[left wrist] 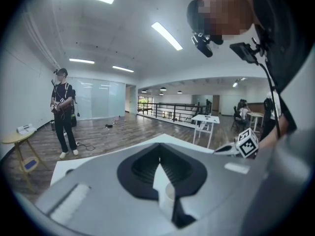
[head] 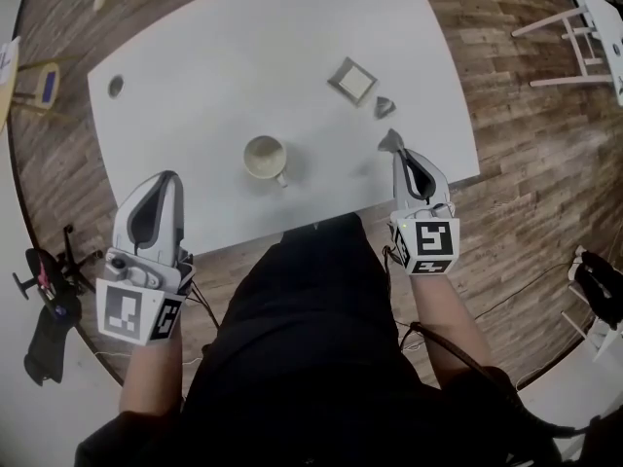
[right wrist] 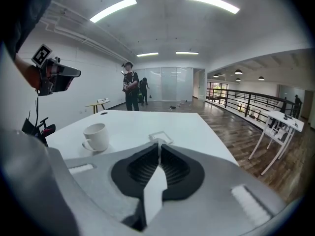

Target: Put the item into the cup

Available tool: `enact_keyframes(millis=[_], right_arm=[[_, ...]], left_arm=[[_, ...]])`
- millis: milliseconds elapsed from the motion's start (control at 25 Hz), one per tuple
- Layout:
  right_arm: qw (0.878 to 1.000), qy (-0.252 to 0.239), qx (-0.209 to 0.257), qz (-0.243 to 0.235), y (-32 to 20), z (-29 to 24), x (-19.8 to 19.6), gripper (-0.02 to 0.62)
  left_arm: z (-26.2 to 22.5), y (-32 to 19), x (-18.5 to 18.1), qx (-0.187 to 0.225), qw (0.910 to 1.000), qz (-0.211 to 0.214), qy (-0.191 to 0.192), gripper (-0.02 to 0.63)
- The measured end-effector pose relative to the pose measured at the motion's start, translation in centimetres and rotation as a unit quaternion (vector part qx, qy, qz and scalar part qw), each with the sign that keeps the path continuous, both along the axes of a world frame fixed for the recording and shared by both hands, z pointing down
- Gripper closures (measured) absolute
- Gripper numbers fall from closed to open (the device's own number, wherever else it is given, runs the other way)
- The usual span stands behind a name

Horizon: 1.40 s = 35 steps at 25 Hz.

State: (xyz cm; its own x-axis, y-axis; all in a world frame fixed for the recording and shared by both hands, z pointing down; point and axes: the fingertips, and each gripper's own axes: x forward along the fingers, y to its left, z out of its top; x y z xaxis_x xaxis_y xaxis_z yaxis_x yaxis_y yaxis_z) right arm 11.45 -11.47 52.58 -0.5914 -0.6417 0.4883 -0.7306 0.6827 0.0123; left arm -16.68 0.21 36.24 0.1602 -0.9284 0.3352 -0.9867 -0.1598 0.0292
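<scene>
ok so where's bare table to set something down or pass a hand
Widest bare stretch: the left part of the table, between the dark round spot and the cup. The near edge in front of the cup is free. Crowded: right side, where the square tray, a loose grey piece and the right gripper, shut on a held grey piece, sit close.

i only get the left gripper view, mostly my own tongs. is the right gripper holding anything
Observer: Yes. In the head view the tongs of the right gripper look shut on a small grey item.
Operator: where's the cup
Observer: The cup stands upright on the white table, left of that gripper, handle toward the person.
Operator: anything else out there
Observer: A second small grey piece lies beside a square tray, beyond the right gripper.
</scene>
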Motion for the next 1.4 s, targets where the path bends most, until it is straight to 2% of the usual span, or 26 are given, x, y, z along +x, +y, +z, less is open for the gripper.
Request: enact_keyframes(millis=[720,1160,1400], right_arm=[[0.997,-0.016,0.069,-0.017,-3.6,-6.6,-1.0,0.58],[0.994,-0.049,0.088,-0.033,-5.5,-10.0,-2.1,0.58],[0.991,-0.057,0.115,-0.048,-5.9,-13.0,-2.6,0.58]], left_arm=[[-2.7,-1.2,-1.3,0.064,0.9977,-0.023,-0.005,0.607],[-5.6,-1.9,-1.1,0.116,0.9925,-0.022,-0.033,0.607],[-6.8,-1.7,-1.3,0.141,0.9893,-0.03,-0.022,0.607]])
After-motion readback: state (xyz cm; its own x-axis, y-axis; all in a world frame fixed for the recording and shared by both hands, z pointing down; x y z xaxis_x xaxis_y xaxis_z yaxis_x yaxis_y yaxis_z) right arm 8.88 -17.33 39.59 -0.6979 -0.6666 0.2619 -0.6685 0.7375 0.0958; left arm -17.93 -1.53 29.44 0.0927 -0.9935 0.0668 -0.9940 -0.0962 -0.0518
